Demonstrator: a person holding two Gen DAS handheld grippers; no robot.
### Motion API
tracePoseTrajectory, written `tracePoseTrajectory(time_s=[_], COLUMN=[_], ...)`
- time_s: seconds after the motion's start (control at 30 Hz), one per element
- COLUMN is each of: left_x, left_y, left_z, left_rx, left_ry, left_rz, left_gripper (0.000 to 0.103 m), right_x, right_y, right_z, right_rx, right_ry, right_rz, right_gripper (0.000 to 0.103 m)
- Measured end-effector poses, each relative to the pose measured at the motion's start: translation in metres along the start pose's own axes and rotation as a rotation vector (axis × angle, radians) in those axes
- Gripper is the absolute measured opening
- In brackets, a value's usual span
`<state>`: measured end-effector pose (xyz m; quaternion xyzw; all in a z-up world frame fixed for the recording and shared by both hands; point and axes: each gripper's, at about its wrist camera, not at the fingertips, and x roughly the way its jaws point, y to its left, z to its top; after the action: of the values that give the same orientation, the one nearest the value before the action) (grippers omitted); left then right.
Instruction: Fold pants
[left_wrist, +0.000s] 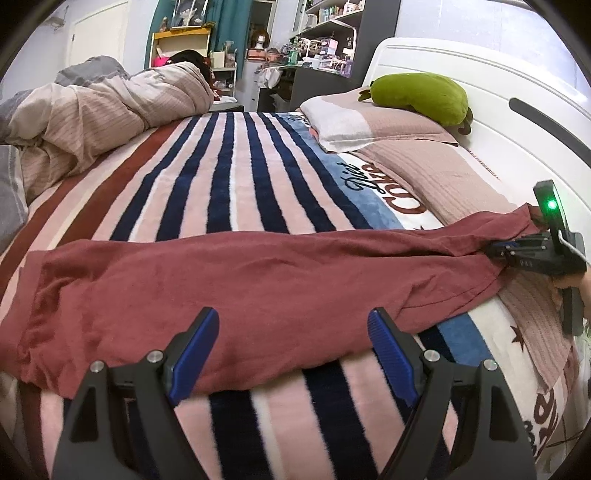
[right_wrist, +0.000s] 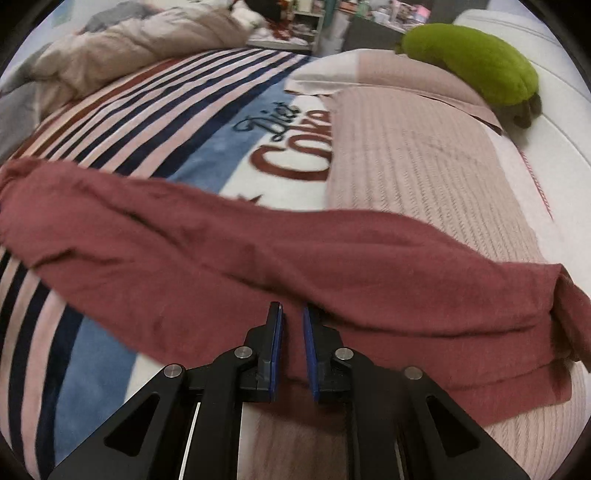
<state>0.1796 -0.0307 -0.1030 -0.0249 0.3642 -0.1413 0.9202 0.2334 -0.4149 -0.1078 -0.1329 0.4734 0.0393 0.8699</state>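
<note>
Dark red pants (left_wrist: 229, 280) lie stretched across the striped blanket on the bed, waist end at the left, legs running right. My left gripper (left_wrist: 293, 328) is open, its blue pads just over the near edge of the pants, holding nothing. In the right wrist view the pants (right_wrist: 258, 258) cross the frame and my right gripper (right_wrist: 292, 314) has its pads nearly together, a narrow gap between them, with the near edge of a pant leg in that gap. The right gripper also shows in the left wrist view (left_wrist: 495, 253) at the leg end.
A pink ribbed pillow (right_wrist: 424, 155) lies under the leg ends. A green plush (left_wrist: 421, 96) sits by the white headboard (left_wrist: 498, 96). A bunched duvet (left_wrist: 96, 110) lies at the far left. Shelves and a desk stand beyond the bed.
</note>
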Motion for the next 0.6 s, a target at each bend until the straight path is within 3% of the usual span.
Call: tracePoseTrajectory(time_s=[0.23, 0.43, 0.6], left_x=[-0.006, -0.017, -0.042], left_y=[0.013, 0.055, 0.090], left_z=[-0.001, -0.016, -0.041], left_rx=[-0.010, -0.126, -0.248], left_ry=[-0.017, 0.000, 0.004], left_rz=[0.042, 0.160, 0.225], left_gripper=[0.080, 0.084, 0.093], right_x=[0.009, 0.025, 0.021], right_y=[-0.012, -0.029, -0.028], right_z=[0.033, 0.054, 0.061], right_rx=[0.011, 0.075, 0.106], right_ry=[-0.032, -0.045, -0.094], right_rz=[-0.106, -0.162, -0.162], right_gripper=[0.004, 0.008, 0.036])
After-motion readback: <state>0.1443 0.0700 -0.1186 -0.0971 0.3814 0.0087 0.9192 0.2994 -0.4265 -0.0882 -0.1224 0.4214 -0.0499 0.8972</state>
